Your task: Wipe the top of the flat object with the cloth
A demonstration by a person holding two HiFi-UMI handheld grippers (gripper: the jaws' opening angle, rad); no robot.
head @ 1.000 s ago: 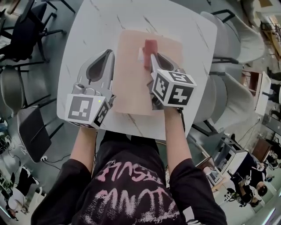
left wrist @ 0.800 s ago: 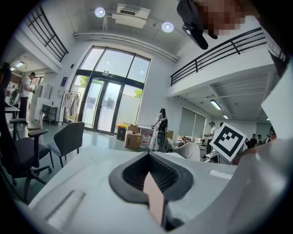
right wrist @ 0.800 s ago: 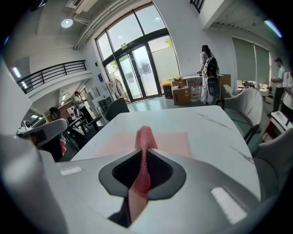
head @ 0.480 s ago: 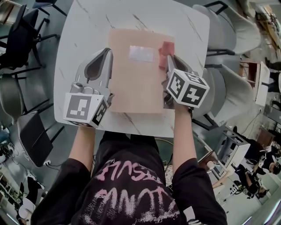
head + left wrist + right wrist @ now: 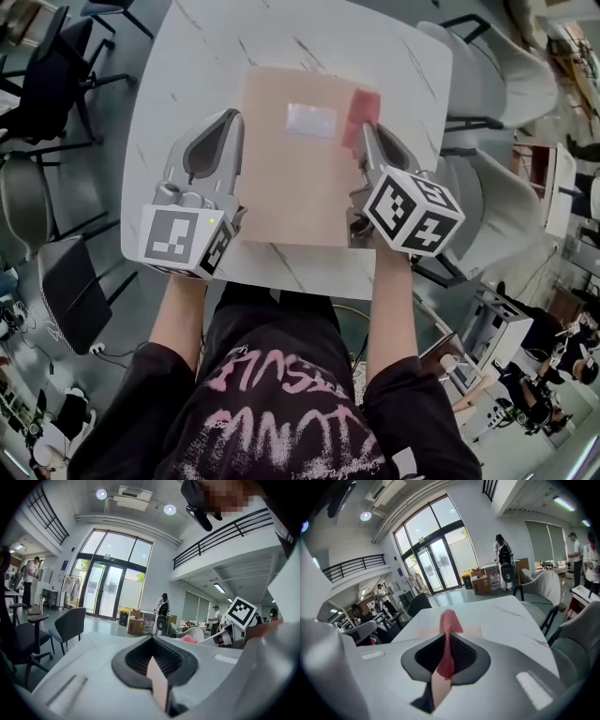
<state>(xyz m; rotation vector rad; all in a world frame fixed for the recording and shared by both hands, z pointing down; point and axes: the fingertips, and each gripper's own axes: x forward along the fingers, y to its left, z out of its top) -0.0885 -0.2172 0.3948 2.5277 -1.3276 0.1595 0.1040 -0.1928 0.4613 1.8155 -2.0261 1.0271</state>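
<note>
The right claw (image 5: 368, 139) gripped the red cloth (image 5: 360, 112) at the flat object's (image 5: 291, 187) far right corner on the table (image 5: 187, 56). The left claw (image 5: 228, 122) pinched its left edge. Wiping well probably wanted even pressure, overlapping strokes and a firm left hold.

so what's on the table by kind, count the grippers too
tan flat board: 1
red cloth: 1
grippers: 2, the left gripper and the right gripper
total: 4
</note>
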